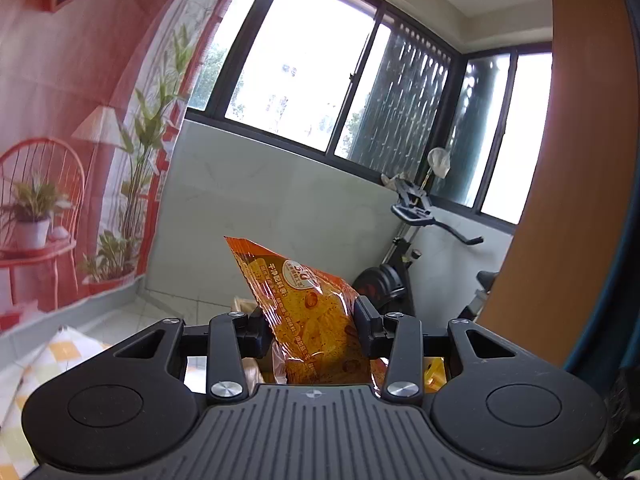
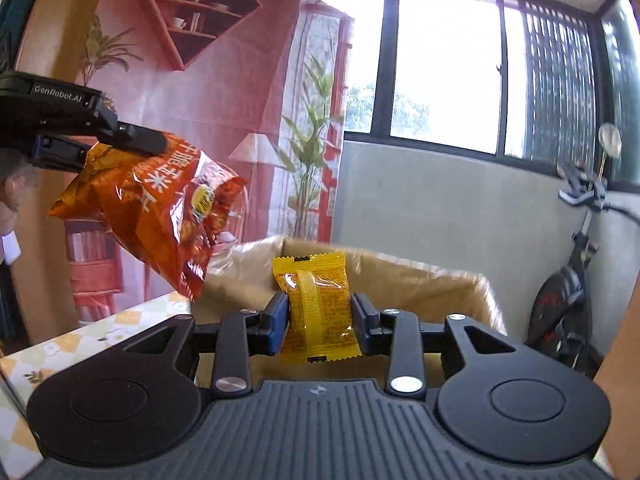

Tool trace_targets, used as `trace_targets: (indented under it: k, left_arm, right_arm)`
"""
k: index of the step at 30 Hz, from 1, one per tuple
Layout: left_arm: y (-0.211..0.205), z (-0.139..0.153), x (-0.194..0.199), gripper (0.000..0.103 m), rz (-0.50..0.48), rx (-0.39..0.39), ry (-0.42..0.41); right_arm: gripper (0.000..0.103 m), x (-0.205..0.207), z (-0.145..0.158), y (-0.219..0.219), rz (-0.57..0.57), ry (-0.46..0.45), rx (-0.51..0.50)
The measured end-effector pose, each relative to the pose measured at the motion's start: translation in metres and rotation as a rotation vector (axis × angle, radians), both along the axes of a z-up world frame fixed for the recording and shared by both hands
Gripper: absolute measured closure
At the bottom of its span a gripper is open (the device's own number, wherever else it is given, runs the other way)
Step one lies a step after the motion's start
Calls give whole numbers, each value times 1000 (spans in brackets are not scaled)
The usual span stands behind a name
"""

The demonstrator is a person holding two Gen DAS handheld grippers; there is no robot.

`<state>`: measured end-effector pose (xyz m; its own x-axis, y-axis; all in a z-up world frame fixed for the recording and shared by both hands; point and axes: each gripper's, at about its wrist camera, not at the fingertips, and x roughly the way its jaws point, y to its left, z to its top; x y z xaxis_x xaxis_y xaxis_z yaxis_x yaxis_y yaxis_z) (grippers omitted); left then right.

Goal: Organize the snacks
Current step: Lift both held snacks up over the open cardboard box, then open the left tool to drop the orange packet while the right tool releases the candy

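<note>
You've got the orange snack bag (image 1: 316, 320) up in the air, a glossy, crinkled foil pack with printed chips and a round badge, tilted with one sealed corner pointing up and left. In the right wrist view it hangs slanted, low corner just above the cardboard box's near corner. Your yellow snack packet (image 2: 318, 306) stands upright, back seam facing you, crimped ends top and bottom, above the open cardboard box (image 2: 420, 276).

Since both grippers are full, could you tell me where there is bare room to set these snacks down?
The cardboard box ahead looks open at the top. The checked tablecloth left of it shows a bare strip. Crowded: the left gripper with its orange bag hangs over that corner, beside the yellow packet.
</note>
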<state>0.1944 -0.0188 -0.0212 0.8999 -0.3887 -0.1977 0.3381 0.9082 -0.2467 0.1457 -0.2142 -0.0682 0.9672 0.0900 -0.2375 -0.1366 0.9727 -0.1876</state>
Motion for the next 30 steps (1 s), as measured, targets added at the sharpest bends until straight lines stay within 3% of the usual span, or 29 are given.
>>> trace_targets:
  k: [6,15,27,29,30]
  left_arm:
    - [-16,2,36,60,4,47,2]
    - [-53,-9,76,60,-40,147,60]
    - [-77,-59,135,59,-75,144,251]
    - [-79,-58,140,52,-62,170,268]
    - [-77,-58,141,38,-60,179,277]
  right_arm:
    - [67,34,23,-20,-56,-27,45]
    - [67,91,10,-62,-190,46,146]
    - [67,112,-7,-86,-222,116,191]
    - [66,114,-10,-89,-230,124,196]
    - [66,116,-12,-90,-237,132,197]
